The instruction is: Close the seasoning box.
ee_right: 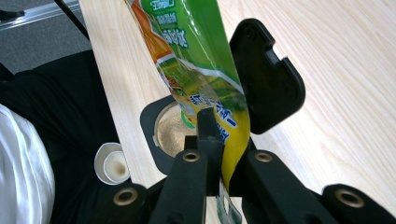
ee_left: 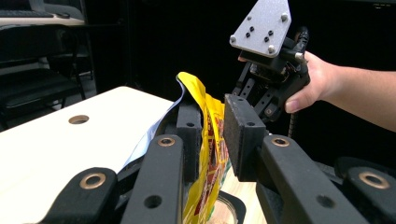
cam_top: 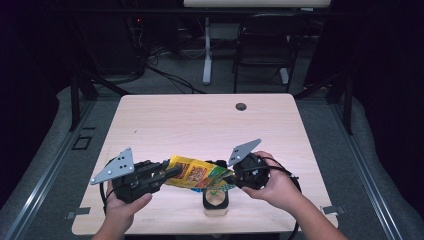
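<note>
One snack pouch point(cam_top: 196, 173), long axis level between your grippers above the open container point(cam_top: 215, 201): left gripper point(cam_top: 167, 171) pinches one end, right gripper point(cam_top: 227, 176) the other.

Pouch held over the open container

I saw the yellow-and-green snack pouch point(cam_top: 197, 175) stretched between my two claws, its yellow end pinched in the left gripper point(cam_top: 169, 171) and its green end clamped in the right gripper point(cam_top: 226, 176). It hung tilted just above the black container point(cam_top: 216, 201), whose hinged lid point(ee_right: 266, 79) stood open beside the right claw, pale powder inside.
</note>
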The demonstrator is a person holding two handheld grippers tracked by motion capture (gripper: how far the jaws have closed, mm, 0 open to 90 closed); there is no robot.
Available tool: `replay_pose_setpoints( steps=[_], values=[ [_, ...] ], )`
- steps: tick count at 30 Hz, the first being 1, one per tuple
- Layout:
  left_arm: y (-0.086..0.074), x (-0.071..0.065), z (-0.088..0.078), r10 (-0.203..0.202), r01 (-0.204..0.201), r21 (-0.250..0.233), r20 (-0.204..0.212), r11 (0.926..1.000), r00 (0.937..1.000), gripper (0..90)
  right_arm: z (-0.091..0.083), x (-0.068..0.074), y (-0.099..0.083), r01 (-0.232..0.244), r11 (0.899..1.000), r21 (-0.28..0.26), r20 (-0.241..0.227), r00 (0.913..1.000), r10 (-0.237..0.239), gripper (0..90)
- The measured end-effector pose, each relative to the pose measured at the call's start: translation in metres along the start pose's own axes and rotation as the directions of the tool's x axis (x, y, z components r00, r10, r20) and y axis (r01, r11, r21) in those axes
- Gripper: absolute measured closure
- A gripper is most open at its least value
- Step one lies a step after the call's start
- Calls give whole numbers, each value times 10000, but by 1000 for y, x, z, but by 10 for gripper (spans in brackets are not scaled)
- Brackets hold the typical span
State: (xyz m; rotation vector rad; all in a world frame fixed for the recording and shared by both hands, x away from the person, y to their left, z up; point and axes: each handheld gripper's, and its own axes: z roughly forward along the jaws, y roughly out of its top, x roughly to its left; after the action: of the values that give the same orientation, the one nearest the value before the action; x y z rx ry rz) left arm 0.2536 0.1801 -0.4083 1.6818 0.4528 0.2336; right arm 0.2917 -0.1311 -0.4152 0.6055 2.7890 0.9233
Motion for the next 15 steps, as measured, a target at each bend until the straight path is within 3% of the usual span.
replay_pose_setpoints(
  steps=[15],
  values=[
    [6,-2,-2,145,-145,92,5,9999,9999,765,3,4,1,-19,9999,129,-643,9979,27,890]
  ],
)
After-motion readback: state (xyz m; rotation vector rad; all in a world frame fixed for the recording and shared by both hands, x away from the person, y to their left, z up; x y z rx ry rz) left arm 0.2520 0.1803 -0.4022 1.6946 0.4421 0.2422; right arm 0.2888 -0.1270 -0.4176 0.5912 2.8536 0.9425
